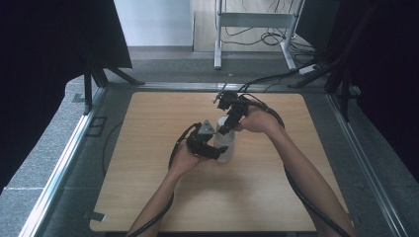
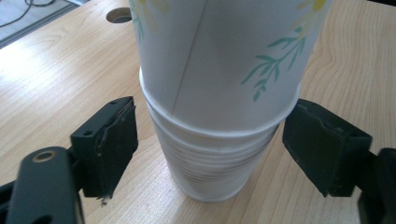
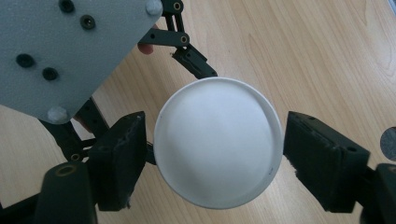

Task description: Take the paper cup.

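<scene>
A stack of upside-down white paper cups [image 1: 225, 143] stands in the middle of the wooden table [image 1: 148, 197]. The top cup [image 2: 219, 60], printed with green leaves and yellow flowers, sits higher than the packed rims of the lower cups [image 2: 210, 172]. My left gripper [image 2: 210, 140] straddles those lower rims, with a narrow gap at each pad. It shows at the stack's left side [image 1: 217, 152]. My right gripper [image 3: 215, 149] looks straight down on the top cup's white base [image 3: 217, 140]. Its pads stand close on either side without pressing. It comes in from above the stack [image 1: 226, 129].
The left gripper's grey plate [image 3: 70, 46] lies close under the right gripper. A round hole [image 2: 118, 15] is cut in the tabletop behind the stack. Cables trail from both grippers along the forearms. Black curtains flank the table, and a metal frame [image 1: 252, 19] stands beyond its far edge.
</scene>
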`<state>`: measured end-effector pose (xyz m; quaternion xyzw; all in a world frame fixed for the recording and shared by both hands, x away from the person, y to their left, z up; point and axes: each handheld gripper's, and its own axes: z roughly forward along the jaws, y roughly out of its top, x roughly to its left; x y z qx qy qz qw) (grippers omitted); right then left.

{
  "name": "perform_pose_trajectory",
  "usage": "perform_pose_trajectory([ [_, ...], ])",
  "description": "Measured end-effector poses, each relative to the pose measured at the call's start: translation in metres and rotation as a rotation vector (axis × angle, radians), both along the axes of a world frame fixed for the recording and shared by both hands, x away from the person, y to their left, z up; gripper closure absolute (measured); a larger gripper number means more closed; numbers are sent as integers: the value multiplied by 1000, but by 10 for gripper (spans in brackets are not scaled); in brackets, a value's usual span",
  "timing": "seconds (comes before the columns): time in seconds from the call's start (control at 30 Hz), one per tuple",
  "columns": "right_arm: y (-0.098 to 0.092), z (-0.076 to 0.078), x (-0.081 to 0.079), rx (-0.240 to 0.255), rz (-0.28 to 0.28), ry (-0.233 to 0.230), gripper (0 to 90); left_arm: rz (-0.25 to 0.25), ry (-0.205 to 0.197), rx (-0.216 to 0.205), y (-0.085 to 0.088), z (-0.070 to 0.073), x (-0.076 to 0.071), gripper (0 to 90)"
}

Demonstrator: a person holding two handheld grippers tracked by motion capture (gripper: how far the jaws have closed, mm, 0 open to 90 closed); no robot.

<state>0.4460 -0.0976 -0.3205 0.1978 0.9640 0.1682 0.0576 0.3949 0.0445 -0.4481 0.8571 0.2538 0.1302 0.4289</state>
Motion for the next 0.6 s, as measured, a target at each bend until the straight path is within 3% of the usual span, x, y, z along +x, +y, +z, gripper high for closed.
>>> perform_pose_trajectory([
  [0.27, 1, 4, 3, -11, 3, 22, 340, -10, -14, -11, -2, -1, -2, 242],
  [0.6, 3, 13, 3, -25, -2, 24, 353, -11, -23, -3, -1, 0, -3, 250],
])
